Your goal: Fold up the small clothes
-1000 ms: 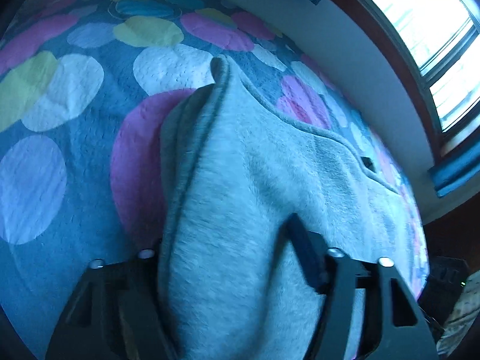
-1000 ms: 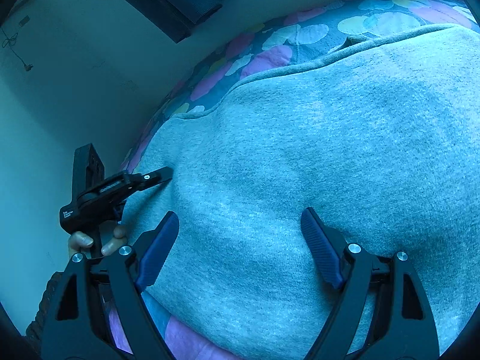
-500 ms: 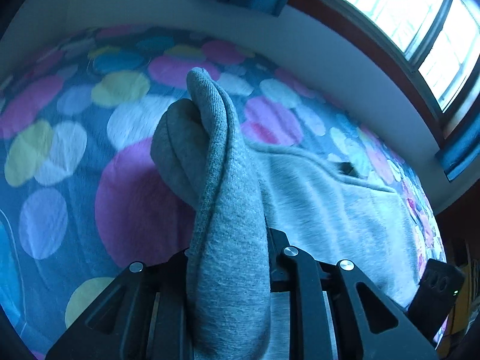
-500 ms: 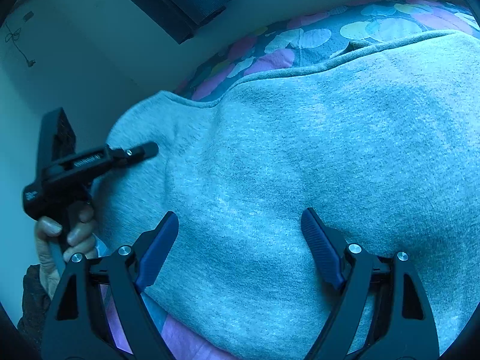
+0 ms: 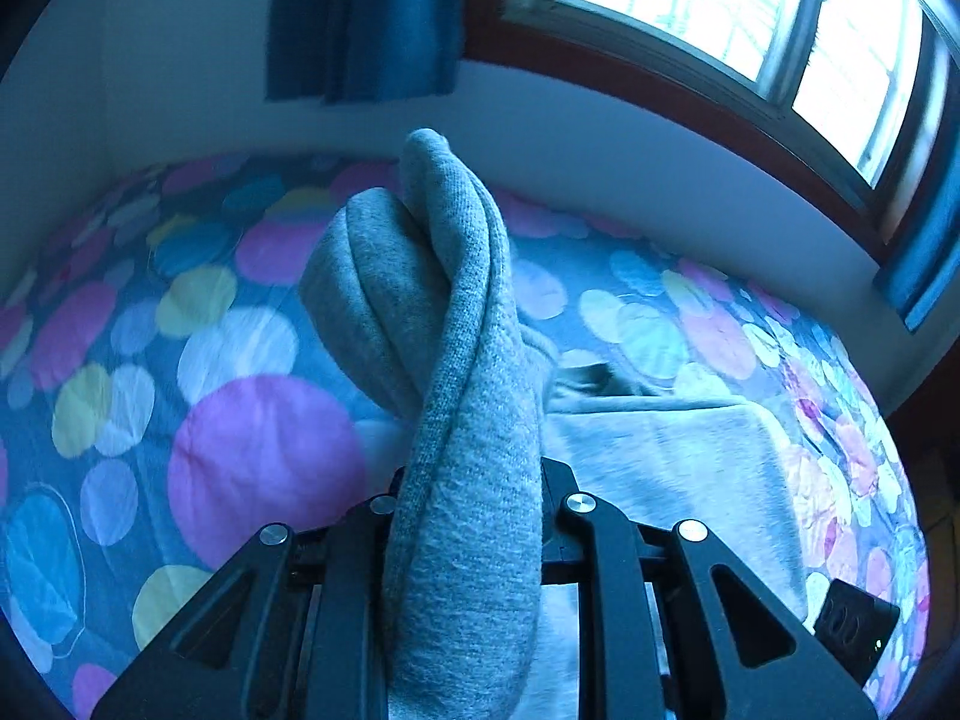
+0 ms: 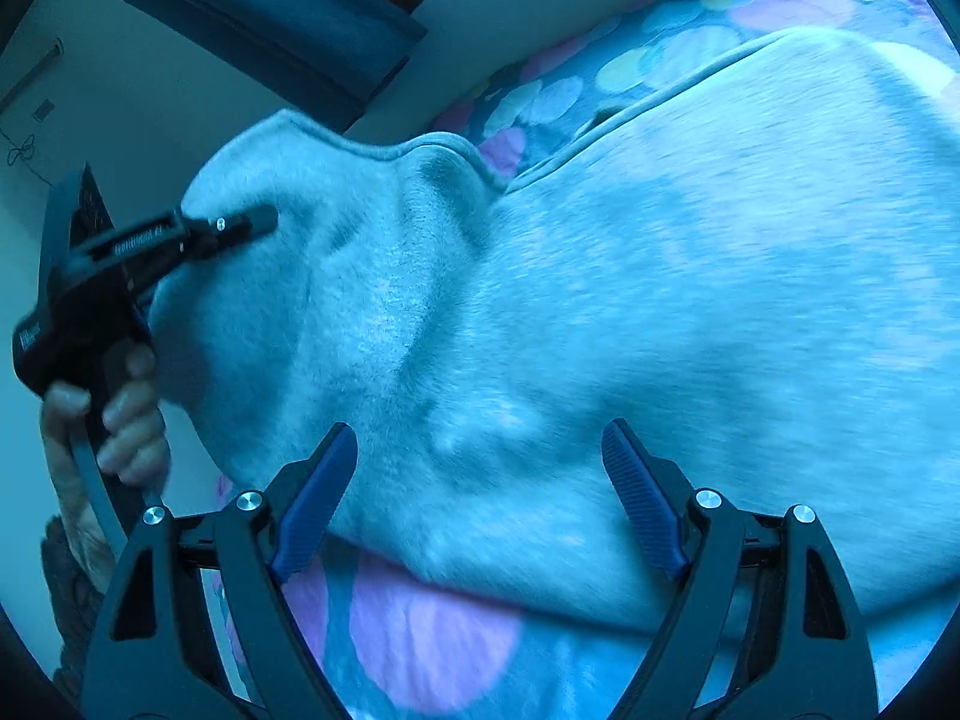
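A grey fleece garment [image 5: 672,468] lies spread on a bedspread with coloured dots [image 5: 264,456]. My left gripper [image 5: 468,480] is shut on a bunched fold of it, and the fold [image 5: 456,300] stands up in front of the camera, lifted off the bed. In the right wrist view the left gripper [image 6: 264,222] pinches the garment's raised left corner, with a person's hand [image 6: 126,420] on its handle. My right gripper [image 6: 480,429] hovers open over the garment [image 6: 690,300] near its front hem. Nothing is between its blue pads [image 6: 318,498].
The bedspread [image 6: 432,648] shows beyond the garment's near hem. A pale wall, a dark curtain [image 5: 360,18] and a bright window [image 5: 720,12] stand behind the bed. A black boxy object [image 5: 852,630] sits at the lower right edge of the left wrist view.
The left gripper closed on the garment's edge and rose, pulling that corner up off the bed. The right gripper stayed open and shifted a little over the cloth.
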